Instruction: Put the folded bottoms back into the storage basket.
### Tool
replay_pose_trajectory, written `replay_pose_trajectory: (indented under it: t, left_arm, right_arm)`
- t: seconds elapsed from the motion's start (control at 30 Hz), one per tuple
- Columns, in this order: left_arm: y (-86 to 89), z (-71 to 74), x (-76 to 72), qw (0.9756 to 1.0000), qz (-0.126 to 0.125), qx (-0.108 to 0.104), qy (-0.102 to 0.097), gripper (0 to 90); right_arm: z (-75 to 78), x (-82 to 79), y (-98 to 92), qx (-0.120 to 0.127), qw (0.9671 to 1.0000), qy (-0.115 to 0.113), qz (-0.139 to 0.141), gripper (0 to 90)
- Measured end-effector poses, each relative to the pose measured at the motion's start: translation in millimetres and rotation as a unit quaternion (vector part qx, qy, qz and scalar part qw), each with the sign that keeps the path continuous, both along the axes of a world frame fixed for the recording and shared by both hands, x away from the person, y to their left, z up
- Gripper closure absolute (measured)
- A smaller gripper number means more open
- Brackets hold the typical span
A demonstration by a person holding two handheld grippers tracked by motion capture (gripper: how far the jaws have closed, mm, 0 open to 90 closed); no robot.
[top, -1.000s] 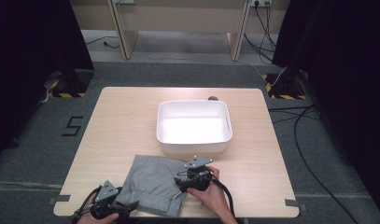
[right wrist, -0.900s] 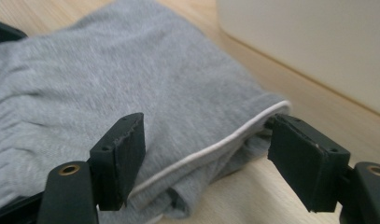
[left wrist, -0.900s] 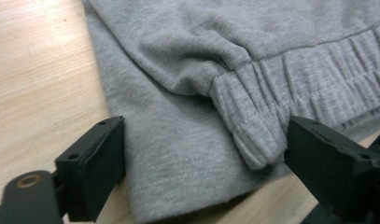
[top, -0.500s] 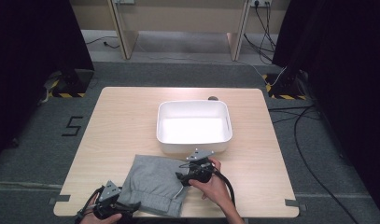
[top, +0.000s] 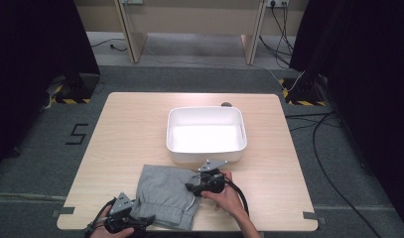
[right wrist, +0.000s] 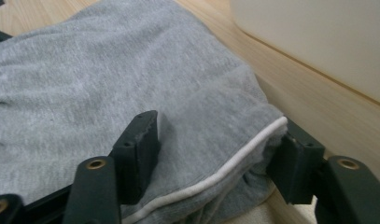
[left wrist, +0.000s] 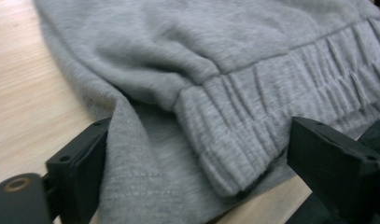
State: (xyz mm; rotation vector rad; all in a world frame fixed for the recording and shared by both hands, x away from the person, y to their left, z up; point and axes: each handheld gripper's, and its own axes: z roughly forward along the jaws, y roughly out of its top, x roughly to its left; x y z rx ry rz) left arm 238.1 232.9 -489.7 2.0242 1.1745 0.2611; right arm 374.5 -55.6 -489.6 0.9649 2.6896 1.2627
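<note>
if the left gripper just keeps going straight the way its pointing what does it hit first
Most likely the grey garment itself: its ribbed waistband already lies between the open jaws of the left gripper, so it would bunch into the fabric almost at once.

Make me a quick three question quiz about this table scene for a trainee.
1. True or false: the white tub holds the grey garment.
2. Which gripper has the white-piped edge between its jaws? A left gripper B right gripper
3. Fill in: the left gripper's jaws straddle the garment's ribbed ____.

Key: 1 false, it lies on the table. 2 B. 3 waistband.
</note>
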Motion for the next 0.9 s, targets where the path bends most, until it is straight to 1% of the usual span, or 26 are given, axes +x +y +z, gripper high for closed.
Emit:
replay_pose_trajectory:
  t: [0.03,0.07,0.1,0.13,0.2,0.23,0.3,0.33,0.37,0.43,0.47,0.5,0.53,0.57,0.67,0.73,0.77,0.87,0.9]
  left_arm:
    - [-3.4,0.3,0.0,0.9999,-0.006,0.007,-0.005,14.5]
    - [-5.9,1.8,0.8,0.9998,-0.018,0.006,-0.005,20.6]
    - [-5.9,1.8,0.8,0.9998,-0.018,0.006,-0.005,24.4]
    - [-5.4,1.8,1.8,0.9999,-0.016,0.000,-0.004,24.4]
    - [-3.1,1.9,3.3,0.9998,-0.017,-0.010,-0.003,31.4]
    - [-1.3,1.9,3.5,0.9997,-0.016,-0.019,-0.001,35.9]
    - [0.3,1.1,1.5,0.9992,-0.025,-0.030,-0.005,46.0]
    - [0.1,1.8,0.2,0.9991,-0.030,-0.027,-0.012,51.5]
    - [-1.1,2.4,-0.5,0.9989,-0.036,-0.019,-0.021,54.5]
    - [-3.0,3.2,-1.2,0.9984,-0.045,-0.008,-0.033,56.9]
    - [-3.1,3.4,-1.6,0.9982,-0.048,-0.007,-0.036,58.5]
    - [-2.8,3.8,-2.3,0.9980,-0.049,-0.007,-0.040,58.5]
    - [-2.5,4.3,-2.4,0.9979,-0.050,-0.006,-0.040,59.7]
    - [-3.3,5.8,-1.9,0.9973,-0.056,-0.005,-0.048,59.8]
    - [-4.6,8.2,-1.7,0.9968,-0.060,-0.002,-0.054,60.5]
    - [-6.5,12.9,-3.2,0.9960,-0.067,-0.006,-0.059,60.7]
    - [-7.6,16.1,-4.0,0.9955,-0.072,-0.010,-0.060,60.9]
    - [-10.8,26.6,-6.3,0.9939,-0.083,-0.018,-0.070,61.1]
    - [-11.5,30.3,-7.0,0.9933,-0.086,-0.021,-0.074,61.1]
  right_arm:
    - [-0.2,-0.2,0.0,0.002,1.0000,0.001,-0.001,42.2]
    - [-0.7,0.0,-0.2,0.006,1.0000,0.002,-0.001,46.0]
    - [-0.7,0.0,-0.2,0.006,1.0000,0.002,-0.001,46.0]
    - [-1.0,-0.1,-0.5,0.009,1.0000,0.001,-0.002,48.2]
    - [-1.5,-0.6,-2.1,0.016,0.9998,0.004,-0.007,51.8]
    - [-1.5,-1.4,-2.4,0.019,0.9997,0.007,-0.011,53.7]
    - [-1.2,-2.5,-3.5,0.022,0.9997,0.000,-0.013,57.1]
    - [-0.9,-3.6,-2.8,0.023,0.9997,-0.007,-0.011,58.8]
    - [0.1,-4.8,-2.4,0.020,0.9997,-0.014,-0.009,60.2]
    - [2.3,-7.8,-2.1,0.017,0.9996,-0.021,-0.008,62.8]
    - [4.1,-9.5,-2.4,0.020,0.9993,-0.029,-0.007,64.3]
    - [4.1,-9.5,-2.4,0.020,0.9993,-0.029,-0.007,64.3]
    - [6.4,-10.9,-3.0,0.023,0.9991,-0.034,-0.007,65.5]
    - [7.5,-11.7,-3.5,0.028,0.9988,-0.039,-0.006,66.0]
    - [11.4,-14.4,-4.6,0.034,0.9984,-0.044,-0.009,66.9]
    - [15.7,-16.9,-6.2,0.043,0.9978,-0.049,-0.010,67.5]
    - [18.7,-19.3,-7.2,0.051,0.9975,-0.047,-0.012,67.6]
    - [26.5,-23.6,-10.4,0.058,0.9964,-0.060,-0.011,67.9]
    - [33.6,-25.9,-12.5,0.071,0.9952,-0.067,-0.011,67.9]
